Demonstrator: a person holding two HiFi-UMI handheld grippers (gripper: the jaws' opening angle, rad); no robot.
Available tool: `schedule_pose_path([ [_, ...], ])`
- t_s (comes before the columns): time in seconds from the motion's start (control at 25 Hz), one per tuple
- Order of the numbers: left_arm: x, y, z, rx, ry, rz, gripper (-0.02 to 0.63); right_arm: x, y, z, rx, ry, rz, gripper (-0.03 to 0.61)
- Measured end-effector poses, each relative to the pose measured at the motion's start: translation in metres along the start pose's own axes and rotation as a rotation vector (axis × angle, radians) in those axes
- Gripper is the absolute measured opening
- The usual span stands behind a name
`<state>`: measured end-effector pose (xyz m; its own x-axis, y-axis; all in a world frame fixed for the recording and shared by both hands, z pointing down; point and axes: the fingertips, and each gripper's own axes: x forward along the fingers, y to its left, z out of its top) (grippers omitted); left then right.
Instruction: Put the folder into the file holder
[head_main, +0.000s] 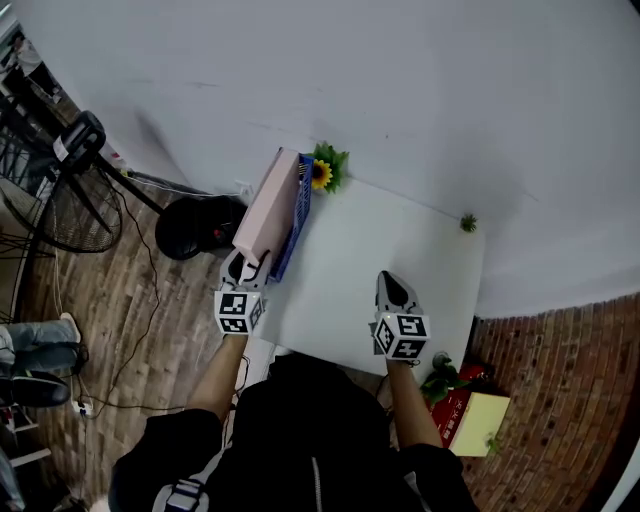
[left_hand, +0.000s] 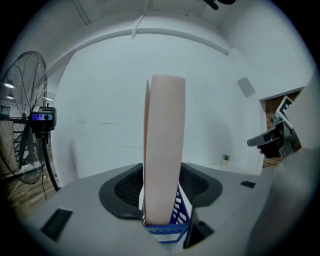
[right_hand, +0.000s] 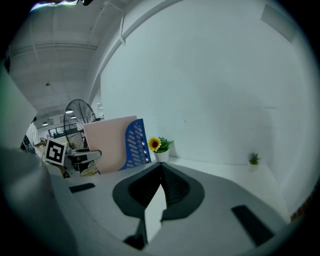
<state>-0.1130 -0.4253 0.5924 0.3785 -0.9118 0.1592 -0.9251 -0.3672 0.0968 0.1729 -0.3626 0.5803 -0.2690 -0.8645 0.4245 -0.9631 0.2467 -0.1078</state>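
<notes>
The pink folder stands on edge inside the blue file holder at the left edge of the white table. Its bottom edge is sunk out of sight in the holder, and from the head view the folder covers most of the holder, leaving only one slotted side in view. The folder is a smooth, matte slab with a rounded spine; the holder is hard plastic pierced with slanted slots.

The left gripper has its jaws spread wide to either side of the folder's spine, not pinching it; whether a pad brushes it is hard to make out. The right gripper hovers over bare tabletop, well apart, its ribbed black jaws pressed together at the tips on nothing. A potted sunflower sits just beyond the holder.
</notes>
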Motion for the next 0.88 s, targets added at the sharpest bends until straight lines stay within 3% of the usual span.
schedule_pose_path([
  [0.44,-0.052,0.022,0.009,-0.045,-0.025,0.016,0.236,0.012,0.035,0.01,-0.037,-0.021,0.072,0.007],
  [0.68,-0.081,0.049,0.013,-0.052,-0.046,0.054,0.105,0.017,0.059,0.018,-0.064,-0.051,0.107,0.006],
  [0.88,-0.091,0.061,0.02,-0.049,-0.001,0.065,0.036,0.018,0.077,0.031,-0.096,-0.09,0.121,0.006],
])
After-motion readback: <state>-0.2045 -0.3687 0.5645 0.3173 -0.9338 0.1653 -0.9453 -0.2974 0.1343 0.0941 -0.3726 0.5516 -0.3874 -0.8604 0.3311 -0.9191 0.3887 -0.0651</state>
